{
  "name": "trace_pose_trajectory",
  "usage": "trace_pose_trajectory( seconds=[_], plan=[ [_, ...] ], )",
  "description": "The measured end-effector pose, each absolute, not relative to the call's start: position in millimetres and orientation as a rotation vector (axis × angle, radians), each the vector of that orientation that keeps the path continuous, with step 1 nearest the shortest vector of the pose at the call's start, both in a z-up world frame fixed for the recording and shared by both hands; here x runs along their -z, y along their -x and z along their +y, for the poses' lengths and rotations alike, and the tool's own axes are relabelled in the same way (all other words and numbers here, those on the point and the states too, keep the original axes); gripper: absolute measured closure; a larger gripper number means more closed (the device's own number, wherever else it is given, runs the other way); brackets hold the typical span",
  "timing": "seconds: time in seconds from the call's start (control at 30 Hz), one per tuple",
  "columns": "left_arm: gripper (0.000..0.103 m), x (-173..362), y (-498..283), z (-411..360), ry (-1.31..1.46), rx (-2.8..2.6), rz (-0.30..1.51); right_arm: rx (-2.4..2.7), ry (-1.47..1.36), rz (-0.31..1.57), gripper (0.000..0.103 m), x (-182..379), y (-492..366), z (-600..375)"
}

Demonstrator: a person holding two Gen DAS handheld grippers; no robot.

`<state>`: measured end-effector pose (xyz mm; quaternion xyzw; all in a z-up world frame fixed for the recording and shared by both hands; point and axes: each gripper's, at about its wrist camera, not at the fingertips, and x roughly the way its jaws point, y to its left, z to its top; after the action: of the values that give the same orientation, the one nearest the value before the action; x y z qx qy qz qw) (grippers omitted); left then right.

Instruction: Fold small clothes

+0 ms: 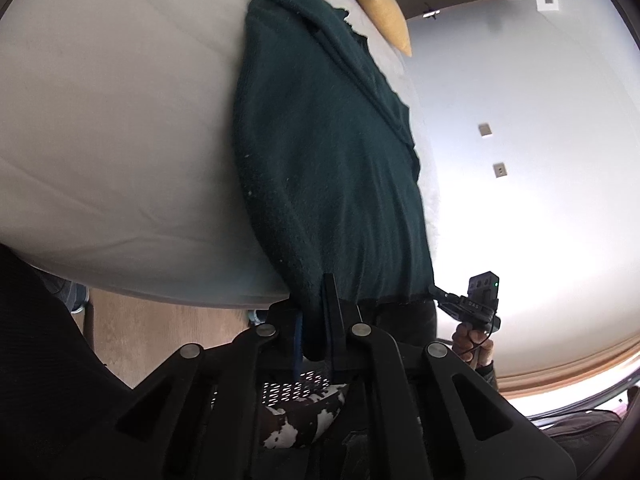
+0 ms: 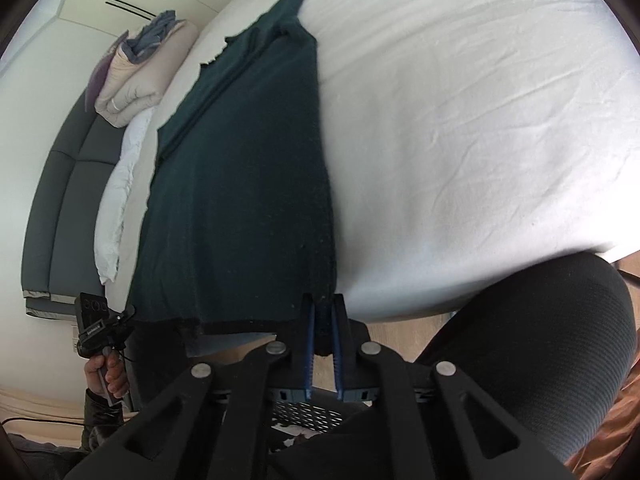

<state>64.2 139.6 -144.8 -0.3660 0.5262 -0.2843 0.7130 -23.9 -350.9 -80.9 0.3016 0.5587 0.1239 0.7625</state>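
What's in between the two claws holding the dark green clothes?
Just the hem of the dark green knitted garment, stretched from the left claw to the right claw at the bed's edge. Both wrist views show it.

Both grippers matte black: left gripper (image 1: 320, 312) and right gripper (image 2: 323, 326) have angular linkage arms with round silver pivot screws, blue-lined fingers (image 2: 310, 344), a thin black cable at the handle, and the person wears a dark glossy sleeve (image 2: 100, 410).
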Motion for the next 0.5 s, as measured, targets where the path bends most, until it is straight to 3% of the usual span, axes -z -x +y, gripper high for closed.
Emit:
trace_pose_trajectory(
  seconds=[0.5],
  plan=[
    [0.097, 61, -122, 172, 1.012, 0.754, 0.882, -0.410, -0.733, 0.900, 0.095, -9, -44, -342]
  ],
)
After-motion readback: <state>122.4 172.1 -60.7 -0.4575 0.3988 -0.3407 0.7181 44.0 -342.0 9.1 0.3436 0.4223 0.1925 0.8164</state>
